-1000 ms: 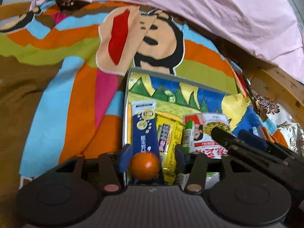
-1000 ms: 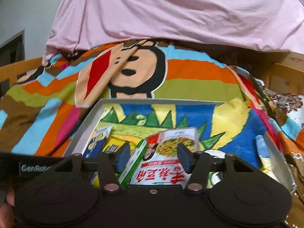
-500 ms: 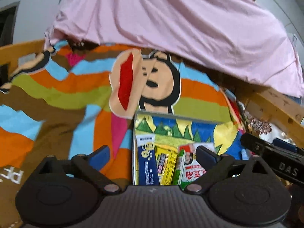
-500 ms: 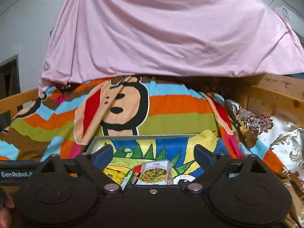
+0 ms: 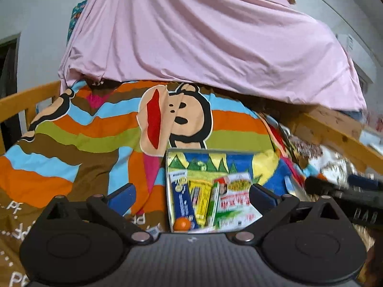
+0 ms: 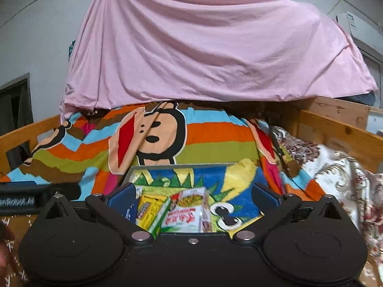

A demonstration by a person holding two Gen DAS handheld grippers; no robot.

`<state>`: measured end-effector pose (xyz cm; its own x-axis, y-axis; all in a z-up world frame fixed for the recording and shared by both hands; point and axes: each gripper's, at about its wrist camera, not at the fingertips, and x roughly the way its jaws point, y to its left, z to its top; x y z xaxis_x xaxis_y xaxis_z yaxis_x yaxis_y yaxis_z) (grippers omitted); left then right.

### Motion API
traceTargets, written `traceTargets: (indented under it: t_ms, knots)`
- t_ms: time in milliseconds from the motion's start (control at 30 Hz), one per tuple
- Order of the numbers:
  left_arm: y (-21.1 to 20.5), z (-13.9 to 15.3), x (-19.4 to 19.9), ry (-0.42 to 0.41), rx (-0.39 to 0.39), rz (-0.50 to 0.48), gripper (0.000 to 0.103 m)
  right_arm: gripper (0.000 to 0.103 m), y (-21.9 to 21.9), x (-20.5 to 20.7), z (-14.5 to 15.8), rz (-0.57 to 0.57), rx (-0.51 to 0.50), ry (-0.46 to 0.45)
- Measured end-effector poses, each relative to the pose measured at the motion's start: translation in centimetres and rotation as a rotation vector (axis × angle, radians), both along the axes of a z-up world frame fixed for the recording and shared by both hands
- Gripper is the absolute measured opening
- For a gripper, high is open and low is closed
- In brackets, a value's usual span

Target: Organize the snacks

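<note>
We see our left gripper (image 5: 191, 195) and right gripper (image 6: 192, 197) with jaws just spread wide, nothing between them. The snack packets (image 5: 215, 198) and a small orange ball (image 5: 182, 223), perhaps a fruit, lie in the tray (image 5: 167, 186) on the striped bedspread (image 5: 71, 138). Bare bedspread stretches left of the tray's rim.

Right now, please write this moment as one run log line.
left gripper: open, empty | right gripper: open, empty | both jaws just opened | orange, packets: in tray

Tray (image 5: 167, 167) on the blanket (image 5: 71, 129), packets (image 5: 237, 198) side by side inside, ball (image 5: 182, 223) at its near-left corner, sheet (image 5: 203, 35) behind.
</note>
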<state>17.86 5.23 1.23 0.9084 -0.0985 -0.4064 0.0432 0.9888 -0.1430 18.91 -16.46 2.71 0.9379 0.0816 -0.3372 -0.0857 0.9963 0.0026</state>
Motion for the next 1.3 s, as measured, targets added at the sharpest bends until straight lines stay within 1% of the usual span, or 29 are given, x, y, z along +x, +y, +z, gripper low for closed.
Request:
traceTargets:
  t_ms: [133,267,400,567,833,1067,1300]
  knots:
    - [-0.2,-0.5,-2.1,0.009,0.033,-0.005,0.102,0.102,-0.8,-2.6,0.2,-0.014,-0.011,0.008]
    - [0.0,-0.8,-3.8,0.022,0.036,0.005,0.102,0.102,-1.7,-4.9,0.1,-0.027,-0.032,0.016]
    - [-0.1,-1.0,-5.6,0.025,0.043,0.004,0.102,0.102,-2.7,-7.0,-0.1,-0.042,-0.031,0.028]
    - [-1.0,-1.6,-7.4,0.042,0.091,-0.008,0.102,0.102,-3.5,-9.2,-0.5,-0.052,-0.029,0.050]
    - [-2.1,-2.4,-10.2,0.073,0.140,-0.024,0.102,0.102,-3.8,-12.4,-1.6,-0.056,-0.036,0.101]
    - [-2.1,-2.7,-12.2,0.093,0.124,-0.021,0.102,0.102,-3.0,-15.0,-2.9,-0.036,-0.057,0.152]
    - [-2.4,-2.9,-13.4,0.119,0.151,-0.005,0.102,0.102,-2.8,-16.7,-3.3,-0.030,-0.058,0.176]
